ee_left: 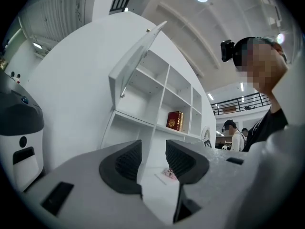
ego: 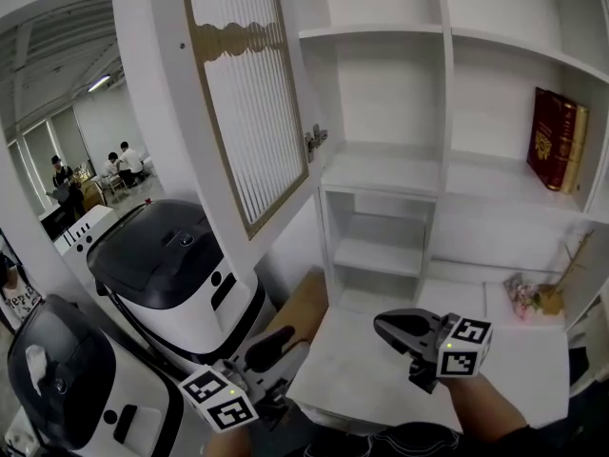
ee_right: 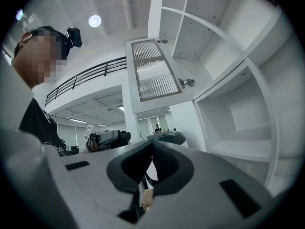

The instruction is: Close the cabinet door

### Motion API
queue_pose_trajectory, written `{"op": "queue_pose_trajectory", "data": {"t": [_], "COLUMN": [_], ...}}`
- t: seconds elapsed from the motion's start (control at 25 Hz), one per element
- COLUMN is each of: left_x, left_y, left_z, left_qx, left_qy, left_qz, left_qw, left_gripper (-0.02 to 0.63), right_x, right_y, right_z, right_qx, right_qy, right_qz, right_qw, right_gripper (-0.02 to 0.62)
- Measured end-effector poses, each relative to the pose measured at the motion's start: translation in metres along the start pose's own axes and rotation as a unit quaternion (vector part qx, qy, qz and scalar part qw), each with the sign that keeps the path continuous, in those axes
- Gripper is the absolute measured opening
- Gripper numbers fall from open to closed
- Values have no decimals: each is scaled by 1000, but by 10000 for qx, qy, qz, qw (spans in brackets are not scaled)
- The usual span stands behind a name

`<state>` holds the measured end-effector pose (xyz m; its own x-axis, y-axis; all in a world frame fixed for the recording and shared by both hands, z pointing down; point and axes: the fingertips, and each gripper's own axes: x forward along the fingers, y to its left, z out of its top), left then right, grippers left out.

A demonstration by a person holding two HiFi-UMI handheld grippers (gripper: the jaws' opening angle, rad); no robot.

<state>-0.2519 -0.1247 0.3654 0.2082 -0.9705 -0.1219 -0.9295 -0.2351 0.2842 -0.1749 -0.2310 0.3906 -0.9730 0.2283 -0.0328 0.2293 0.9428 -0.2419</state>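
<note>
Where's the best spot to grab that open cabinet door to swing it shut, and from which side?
Likely the white free edge of the cabinet door, farthest from the hinge: a thin flat frame that open jaws can straddle, with most leverage. Come from the left with the open left gripper, avoiding the ribbed glass.

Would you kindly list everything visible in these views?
cabinet door: one, white with ribbed pane, open, upper left
shelf cabinet: one, white, centre and right
red book: one, upright on right shelf
flowers: one bunch, pink, on desk at right
machines: two, white and black, lower left
people: several, far background, left
left gripper: one, grey, jaws apart, empty
right gripper: one, grey, jaws together, empty
</note>
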Motion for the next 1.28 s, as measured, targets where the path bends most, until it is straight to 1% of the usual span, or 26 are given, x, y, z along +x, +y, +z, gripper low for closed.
{"op": "queue_pose_trajectory", "data": {"t": [0.08, 0.16, 0.32, 0.44, 0.6, 0.68, 0.84, 0.96, 1.16, 1.28], "left_x": [-10, -20, -40, -54, -65, -64, -47, -34, -13, 0], "left_y": [23, 40, 56, 64, 74, 75, 69, 65, 56, 43], "left_z": [12, 28, 69, 112, 171, 195, 235, 266, 314, 336], "left_qx": [-29, 69, 346, 471, 474, 503, 680, 667, 534, 477], "left_qy": [-19, -47, -223, -588, -1162, -1338, -1495, -1648, -1936, -2018], "left_qz": [45, 21, -296, -585, -882, -1098, -1600, -1941, -2502, -2923], "left_qw": [10000, 10000, 9987, 9954, 9882, 9836, 9734, 9647, 9471, 9336], "left_gripper": [153, 165, 214, 232, 235, 235, 235, 235, 233, 233], "right_x": [9, 18, 35, 47, 58, 58, 57, 56, 42, 31], "right_y": [-2, 0, 7, 12, 20, 22, 27, 34, 40, 42], "right_z": [5, 11, 24, 30, 31, 32, 34, 35, 34, 34], "right_qx": [21, -21, -134, -198, -278, -298, -328, -432, -524, -486], "right_qy": [-48, -76, -193, -251, -281, -329, -440, -451, -432, -461], "right_qz": [-112, -188, -337, -453, -638, -783, -1111, -1344, -1791, -1983], "right_qw": [9999, 9998, 9992, 9985, 9972, 9959, 9923, 9890, 9815, 9779], "right_gripper": [6, 6, 6, 6, 6, 6, 6, 6, 6, 6]}}
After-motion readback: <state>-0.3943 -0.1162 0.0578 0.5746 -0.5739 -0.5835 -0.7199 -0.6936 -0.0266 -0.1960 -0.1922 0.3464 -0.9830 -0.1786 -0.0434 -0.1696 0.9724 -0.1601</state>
